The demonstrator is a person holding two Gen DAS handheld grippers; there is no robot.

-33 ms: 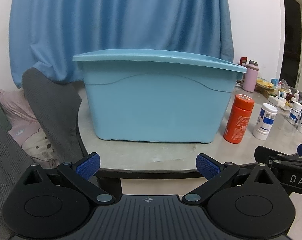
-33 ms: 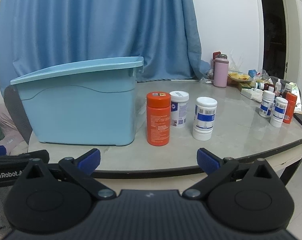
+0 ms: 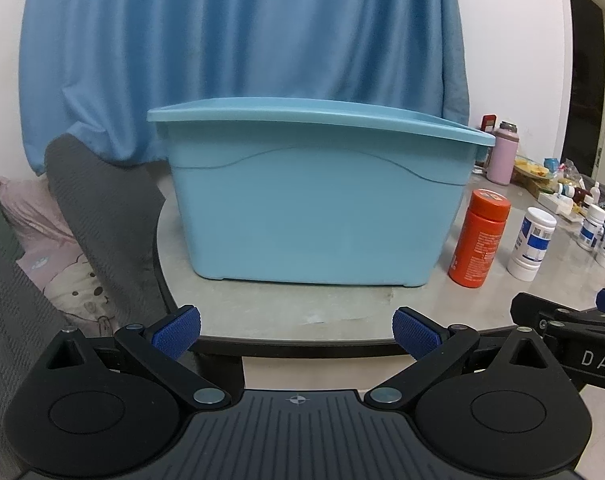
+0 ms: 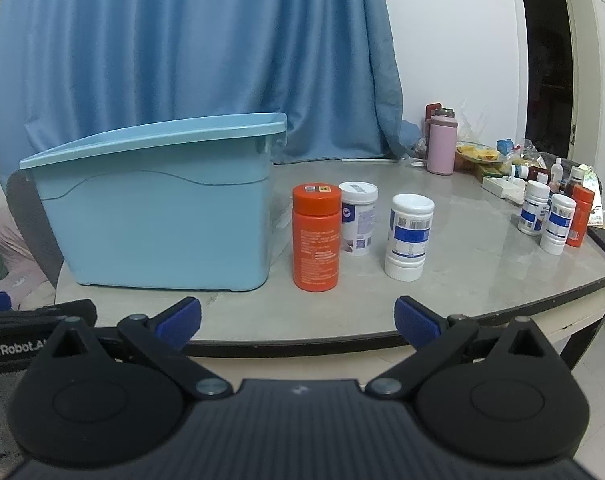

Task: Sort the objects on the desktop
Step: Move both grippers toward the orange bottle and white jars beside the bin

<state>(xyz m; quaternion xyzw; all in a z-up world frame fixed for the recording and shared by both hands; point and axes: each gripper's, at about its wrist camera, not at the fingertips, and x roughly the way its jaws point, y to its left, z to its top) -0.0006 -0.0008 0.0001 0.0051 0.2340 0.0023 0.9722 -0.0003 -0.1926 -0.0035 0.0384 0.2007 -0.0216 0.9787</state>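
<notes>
Fingers [image 4: 178,316] of the right gripper [image 4: 298,320] spread wide, nothing between, low in frame short of the counter [image 4: 482,264] edge. Left gripper [image 3: 296,330] likewise spread and empty, facing the blue bin [image 3: 314,216] at frame centre. Just beyond the right fingers, at centre: orange bottle [image 4: 316,238], upright, tall and narrow, capped, standing just right of the bin, with a white bottle [image 4: 357,218] close behind and another [image 4: 409,238] to its right. Likely risks: tipping the tall orange bottle with an off-centre pinch; knocking the crowded white neighbour on approach; clipping the bin rim on the drop.
</notes>
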